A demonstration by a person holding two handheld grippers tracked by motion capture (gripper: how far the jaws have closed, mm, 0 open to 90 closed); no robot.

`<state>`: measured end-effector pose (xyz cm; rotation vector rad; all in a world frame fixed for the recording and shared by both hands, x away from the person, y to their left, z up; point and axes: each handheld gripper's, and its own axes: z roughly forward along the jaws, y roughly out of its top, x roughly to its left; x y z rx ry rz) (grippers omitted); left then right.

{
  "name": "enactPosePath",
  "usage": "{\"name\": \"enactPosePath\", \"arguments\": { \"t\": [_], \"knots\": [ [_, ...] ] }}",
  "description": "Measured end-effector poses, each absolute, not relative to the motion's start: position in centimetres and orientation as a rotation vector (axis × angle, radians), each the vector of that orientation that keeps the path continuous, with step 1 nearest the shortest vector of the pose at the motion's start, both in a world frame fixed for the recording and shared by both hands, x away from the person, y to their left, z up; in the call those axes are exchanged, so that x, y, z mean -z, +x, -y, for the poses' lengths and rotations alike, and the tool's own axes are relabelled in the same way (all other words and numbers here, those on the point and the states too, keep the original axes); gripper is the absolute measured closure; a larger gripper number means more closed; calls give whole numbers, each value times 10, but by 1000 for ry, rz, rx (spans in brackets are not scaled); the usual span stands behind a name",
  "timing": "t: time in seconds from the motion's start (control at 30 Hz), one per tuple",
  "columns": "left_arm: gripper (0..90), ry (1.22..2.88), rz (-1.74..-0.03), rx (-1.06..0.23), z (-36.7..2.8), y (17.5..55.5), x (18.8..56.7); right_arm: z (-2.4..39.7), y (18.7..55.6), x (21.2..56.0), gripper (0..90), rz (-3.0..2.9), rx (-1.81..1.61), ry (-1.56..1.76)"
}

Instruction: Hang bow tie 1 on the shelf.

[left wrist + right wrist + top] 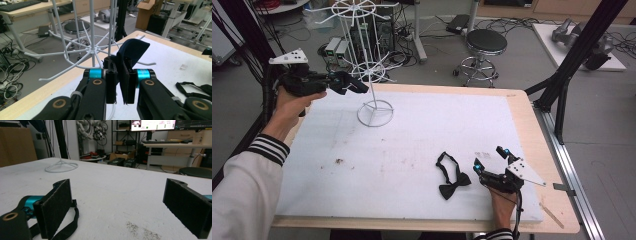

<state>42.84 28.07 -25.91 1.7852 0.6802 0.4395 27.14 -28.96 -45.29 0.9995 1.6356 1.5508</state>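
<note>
**Hanging of dark fabric items on the wire rack: status**

Work is judged to be partly done. A dark fabric strap (127,53) is pinched between the jaws of the left gripper (346,83), which are pressed together on it. The strap is held up beside the lower ring of hooks of the white wire rack (371,70), which stands on the far left part of the table (412,135). Whether the strap is already looped over a hook cannot be told; no item is seen hanging free on the rack, so placement is judged as not yet complete.

A black bow tie (451,176) lies flat on the table, near its front edge. The right gripper (492,159) rests on the table just beside it, with the jaws spread wide and nothing between them. This bow tie is judged to be left for a later pickup.

Differences between views:

- The high view gives the overall layout: rack far left, bow tie near right, the two grippers well apart.
- The left gripper view shows the pinch itself and the closeness of the strap to the hooks, which the high view leaves too small to read.
- The right gripper view shows the open gap between the pads (56,206) and a length of bow tie strap beside the left pad.
</note>
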Motion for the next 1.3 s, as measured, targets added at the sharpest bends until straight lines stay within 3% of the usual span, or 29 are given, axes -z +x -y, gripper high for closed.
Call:
{"name": "enactPosePath", "arguments": {
  "t": [0.07, 0.17, 0.27, 0.53, 0.77, 1.3],
  "knots": [
    [808, 1791, -690, -455, -279, 427, 259, 290, 271, 453, 79, -1635, -1551, 1001],
    [692, 1795, -708, -466, -277, 426, 259, 290, 271, 453, 79, -1635, -1553, 1002],
    [461, 1789, -727, -487, -274, 424, 258, 290, 271, 453, 79, -1633, -1552, 1000],
    [241, 1743, -651, -505, -272, 407, 254, 290, 271, 453, 79, -1629, -1553, 1001],
    [167, 1709, -622, -515, -277, 389, 259, 290, 272, 453, 79, -1626, -1550, 1008],
    [154, 1642, -586, -588, -284, 335, 314, 290, 272, 453, 79, -1624, -1549, 1006]
  ]
}}
